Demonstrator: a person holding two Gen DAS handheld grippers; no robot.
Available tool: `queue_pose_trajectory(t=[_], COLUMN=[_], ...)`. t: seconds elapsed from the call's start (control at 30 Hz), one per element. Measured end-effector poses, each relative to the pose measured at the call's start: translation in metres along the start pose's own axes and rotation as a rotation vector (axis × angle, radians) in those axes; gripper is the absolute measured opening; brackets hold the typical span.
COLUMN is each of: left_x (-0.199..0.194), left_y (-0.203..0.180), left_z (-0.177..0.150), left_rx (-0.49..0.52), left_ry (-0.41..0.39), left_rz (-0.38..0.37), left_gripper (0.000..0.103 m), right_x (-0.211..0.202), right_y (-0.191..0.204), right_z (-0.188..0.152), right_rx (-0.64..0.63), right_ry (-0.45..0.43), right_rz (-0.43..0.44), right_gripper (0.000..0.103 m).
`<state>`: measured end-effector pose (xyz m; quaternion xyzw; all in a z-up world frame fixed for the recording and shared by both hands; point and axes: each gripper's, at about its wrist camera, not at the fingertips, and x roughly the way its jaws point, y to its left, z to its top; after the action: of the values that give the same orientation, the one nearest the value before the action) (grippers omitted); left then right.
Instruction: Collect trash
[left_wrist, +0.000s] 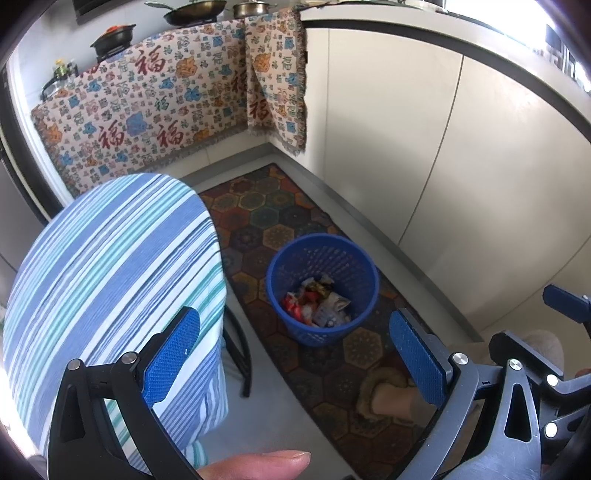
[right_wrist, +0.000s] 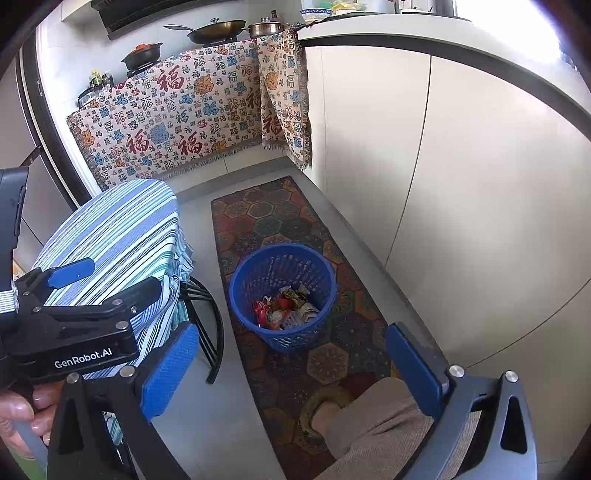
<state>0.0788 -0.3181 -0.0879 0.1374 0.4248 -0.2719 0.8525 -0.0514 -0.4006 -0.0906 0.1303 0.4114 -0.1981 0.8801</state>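
Floor: grey kitchen floor with a hexagon-patterned runner rug (right_wrist: 295, 295) along pale cabinet doors (right_wrist: 461, 184).
Worktop: a patterned cloth (left_wrist: 147, 110) hangs over its front edge; pans (right_wrist: 216, 29) sit on top.
Stool: round, striped-covered stool (left_wrist: 110, 277) on the left, just beside the rug.
Bin: blue perforated basket (left_wrist: 323, 291) upright on the rug, near the stool.
Bin contents: crumpled wrappers (left_wrist: 317, 302), red, white and gold, lie at the bottom.
Left hand-held gripper (left_wrist: 295, 354): jaws spread wide, empty, above and apart from the basket.
Right hand-held gripper (right_wrist: 291, 365): jaws wide, empty, basket between and beyond the fingers.
Person: slippered foot (right_wrist: 325, 413) on the rug.
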Motion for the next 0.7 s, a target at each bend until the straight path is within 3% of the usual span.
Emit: queue_pose_trajectory(t=[0.7], left_x=[0.0026], left_y=[-0.0024], left_z=[-0.0008], left_rx=[0.007], left_ry=[0.005], left_rz=[-0.007], left_gripper=[0.102], right_x=[0.0029], right_y=[0.0001], right_z=[-0.0027], right_rx=[0.004], right_ry=[0.008], right_rz=[-0.002], right_gripper=[0.103])
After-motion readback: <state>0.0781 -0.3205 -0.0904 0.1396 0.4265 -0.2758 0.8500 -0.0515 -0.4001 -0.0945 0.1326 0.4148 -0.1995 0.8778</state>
